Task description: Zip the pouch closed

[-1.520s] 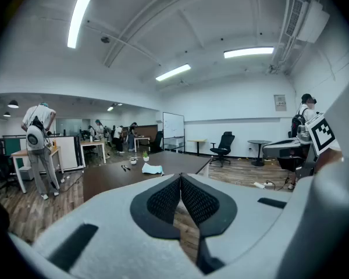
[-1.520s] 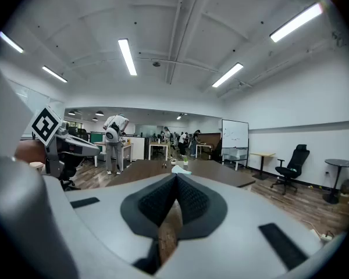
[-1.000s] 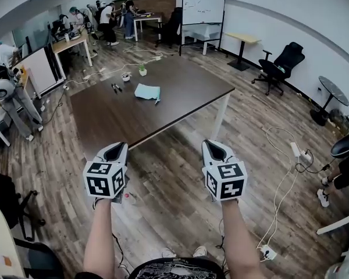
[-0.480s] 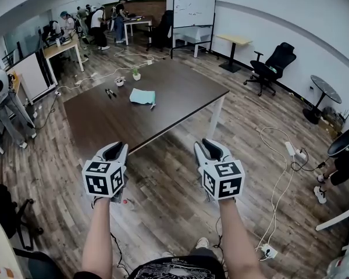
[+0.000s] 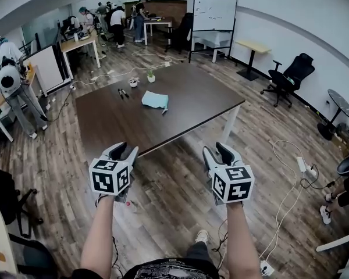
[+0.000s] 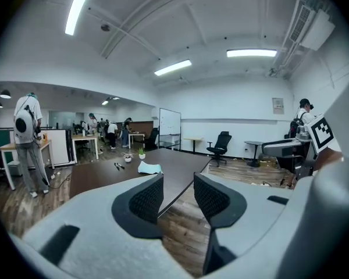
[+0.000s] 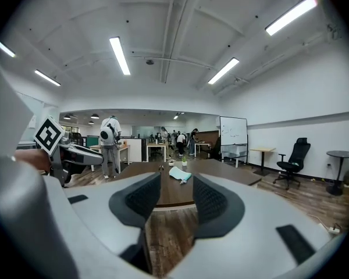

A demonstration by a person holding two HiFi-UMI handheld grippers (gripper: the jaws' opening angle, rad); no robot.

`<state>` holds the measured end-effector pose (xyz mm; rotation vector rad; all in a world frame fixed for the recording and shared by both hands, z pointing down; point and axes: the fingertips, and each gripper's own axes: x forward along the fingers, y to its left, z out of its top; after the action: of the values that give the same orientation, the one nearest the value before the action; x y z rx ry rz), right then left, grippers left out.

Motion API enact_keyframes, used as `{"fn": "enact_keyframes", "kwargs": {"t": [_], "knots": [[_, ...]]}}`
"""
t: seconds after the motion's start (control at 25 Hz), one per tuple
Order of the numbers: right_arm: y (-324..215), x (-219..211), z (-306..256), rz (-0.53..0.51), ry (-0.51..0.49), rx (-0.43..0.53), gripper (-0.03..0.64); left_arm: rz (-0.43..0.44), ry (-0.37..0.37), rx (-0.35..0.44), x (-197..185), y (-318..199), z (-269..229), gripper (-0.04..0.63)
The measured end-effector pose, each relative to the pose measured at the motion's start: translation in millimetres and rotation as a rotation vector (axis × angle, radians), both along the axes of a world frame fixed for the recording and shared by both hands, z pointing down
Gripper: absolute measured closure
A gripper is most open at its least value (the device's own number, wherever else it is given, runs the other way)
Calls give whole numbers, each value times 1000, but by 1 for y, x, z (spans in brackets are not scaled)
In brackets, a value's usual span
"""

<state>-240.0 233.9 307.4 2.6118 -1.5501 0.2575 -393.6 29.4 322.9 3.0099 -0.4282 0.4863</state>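
- The dark brown rectangular wooden desk [image 5: 186, 112] with white legs stands ahead of me on the wood-plank floor [image 5: 174, 190]. Both my grippers hang short of its near edge.
- The white wheeled whiteboard [image 5: 215, 9] beyond the desk carries faint marks, too small to read.
- My left gripper [image 5: 126, 150], grey with a black-and-white square-marker cube, has just been opening. Its jaws are partly apart with nothing between them.
- My right gripper [image 5: 217, 151] has also just been opening and is partly apart and empty.
- The light blue fabric pouch [image 5: 155, 100] lies flat near the desk's middle, well apart from both grippers.
- A small green potted plant [image 5: 150, 76] stands beyond the pouch.
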Motion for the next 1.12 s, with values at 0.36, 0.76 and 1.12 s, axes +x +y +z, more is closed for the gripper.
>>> {"fn": "enact_keyframes", "kwargs": {"t": [0.36, 0.76, 1.12], "knots": [[-18, 93, 4, -57, -55, 28, 401, -94, -8, -28, 68, -13, 2, 373], [-36, 169, -10, -193, -37, 27, 290, -234, 27, 19, 120, -21, -22, 293], [-45, 199, -4, -288, -34, 19, 241, -360, 0, 54, 129, -18, -16, 242]]}}
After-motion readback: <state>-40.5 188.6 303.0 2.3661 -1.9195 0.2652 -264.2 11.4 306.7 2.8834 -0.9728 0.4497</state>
